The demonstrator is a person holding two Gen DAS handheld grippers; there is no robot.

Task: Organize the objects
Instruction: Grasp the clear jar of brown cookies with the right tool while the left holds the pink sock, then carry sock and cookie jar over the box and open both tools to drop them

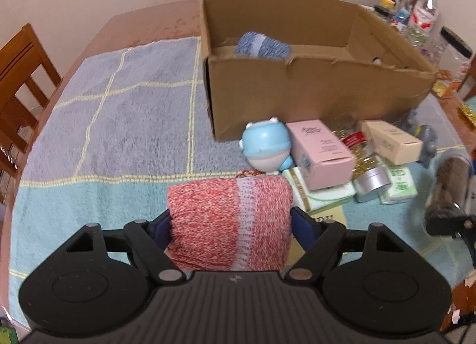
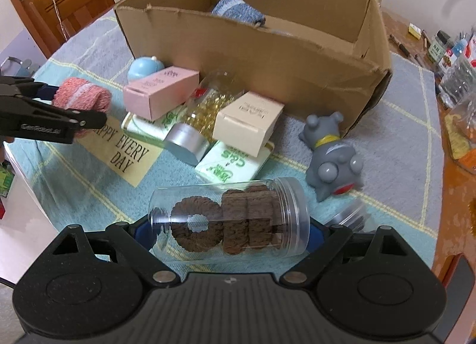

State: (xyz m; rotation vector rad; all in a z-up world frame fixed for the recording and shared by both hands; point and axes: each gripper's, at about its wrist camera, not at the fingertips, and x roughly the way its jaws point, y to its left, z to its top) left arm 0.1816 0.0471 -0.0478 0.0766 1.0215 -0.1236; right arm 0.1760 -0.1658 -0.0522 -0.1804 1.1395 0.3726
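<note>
The left gripper [image 1: 230, 222] pinches a red yarn roll [image 1: 229, 222] between its pads, near the worktop's front edge. The right gripper [image 2: 230, 226] clamps a clear jar [image 2: 230, 219] of brown rings end to end. Behind both sits the cardboard box [image 2: 267, 55] holding a blue roll [image 2: 238, 11].

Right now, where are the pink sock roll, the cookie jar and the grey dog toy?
pink sock roll [image 1: 229, 222], left wrist view, middle of roll.
cookie jar [image 2: 229, 222], right wrist view, clear wall.
grey dog toy [image 2: 333, 150], right wrist view, body.
</note>
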